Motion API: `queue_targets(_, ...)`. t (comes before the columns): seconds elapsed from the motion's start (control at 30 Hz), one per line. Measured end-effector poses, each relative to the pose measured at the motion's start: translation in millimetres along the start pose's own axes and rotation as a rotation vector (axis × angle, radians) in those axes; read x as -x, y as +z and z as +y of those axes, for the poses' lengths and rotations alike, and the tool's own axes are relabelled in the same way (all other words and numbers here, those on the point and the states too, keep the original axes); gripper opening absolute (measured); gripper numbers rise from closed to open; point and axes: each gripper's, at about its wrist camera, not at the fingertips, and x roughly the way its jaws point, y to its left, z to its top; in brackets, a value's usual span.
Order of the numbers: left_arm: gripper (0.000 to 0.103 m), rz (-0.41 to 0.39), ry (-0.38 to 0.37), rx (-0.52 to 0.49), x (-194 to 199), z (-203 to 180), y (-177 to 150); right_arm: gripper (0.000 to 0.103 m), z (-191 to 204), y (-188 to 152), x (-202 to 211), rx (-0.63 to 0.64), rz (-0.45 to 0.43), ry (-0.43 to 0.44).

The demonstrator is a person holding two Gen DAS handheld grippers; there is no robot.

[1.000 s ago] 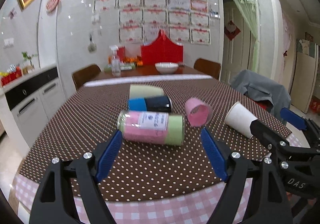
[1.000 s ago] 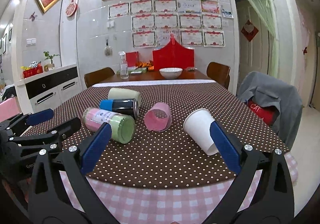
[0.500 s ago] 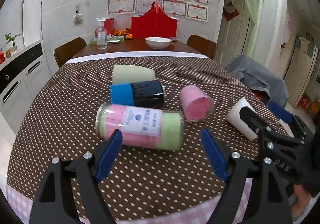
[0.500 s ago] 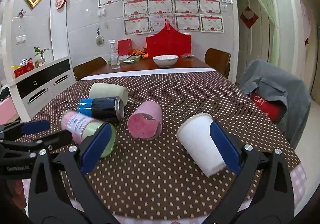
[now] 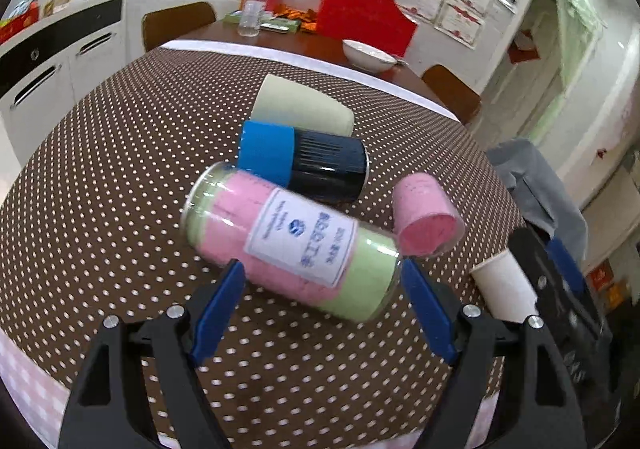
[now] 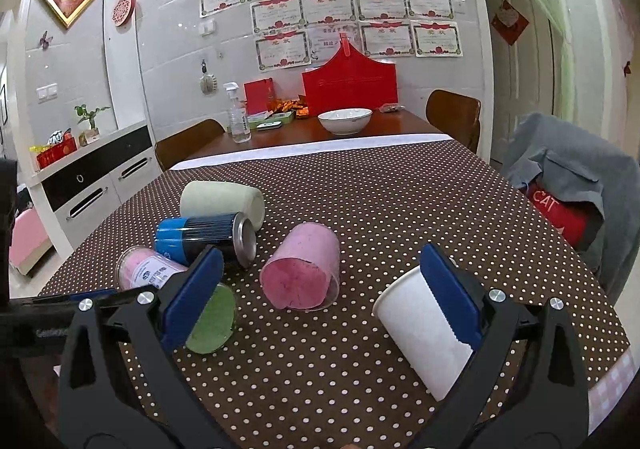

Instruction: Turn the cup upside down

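The left gripper (image 5: 320,281) is spread wide around the pink-and-green labelled cup (image 5: 296,245), which lies on its side on the dotted tablecloth (image 5: 100,185), long axis crosswise between the jaws, not yet clamped. The right gripper (image 6: 320,281) is likewise open, its right jaw beside the white paper cup (image 6: 424,333) (probably the nearer target). Behind the labelled cup, touching, lies the blue-and-black can (image 5: 304,165); open cloth is left toward the near table edge.
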Motion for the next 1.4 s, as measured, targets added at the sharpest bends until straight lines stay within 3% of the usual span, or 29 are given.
queue_targets(0.17,0.079,0.012,0.058,0.104,-15.7,-8.2,9.2,0.097,-16.2,2.8,-7.7,-0.035,0.013,0.016)
queue_targets(0.4,0.08,0.027,0.155,0.128,-28.4,-13.2,23.3,0.097,-25.6,5.2,-22.5,-0.043,0.045,0.055)
queue_targets(0.57,0.082,0.043,0.172,0.189,-36.6,-2.8,36.8,0.097,-32.0,13.4,-37.6,-0.041,0.101,0.074)
queue_targets(0.67,0.091,0.07,0.147,0.216,-43.7,7.6,40.7,0.097,-31.4,17.8,-45.0,-0.026,0.129,0.085)
queue_targets(0.73,0.092,0.088,0.122,0.231,-44.7,17.3,42.6,0.097,-33.3,19.4,-48.6,-0.031,0.137,0.094)
queue_targets(0.83,0.092,0.078,0.181,0.245,-37.7,25.7,42.2,0.097,-33.9,19.9,-57.9,-0.035,0.164,0.108)
queue_targets(0.97,0.092,0.089,0.187,0.225,-31.9,30.4,40.0,0.097,-31.5,18.6,-63.4,-0.039,0.184,0.129)
queue_targets(1.1,0.092,0.101,0.271,0.243,-18.0,45.7,38.7,0.097,-30.4,19.2,-65.3,-0.041,0.191,0.159)
queue_targets(1.2,0.092,0.092,0.245,0.302,-15.6,51.2,42.1,0.097,-28.4,20.9,-67.3,-0.049,0.194,0.182)
queue_targets(1.3,0.092,0.084,0.236,0.288,-22.2,36.8,48.3,0.097,-29.3,24.5,-66.4,-0.052,0.187,0.193)
queue_targets(1.4,0.092,0.118,0.244,0.319,-35.7,33.0,49.3,0.097,-29.9,26.4,-67.1,-0.07,0.201,0.208)
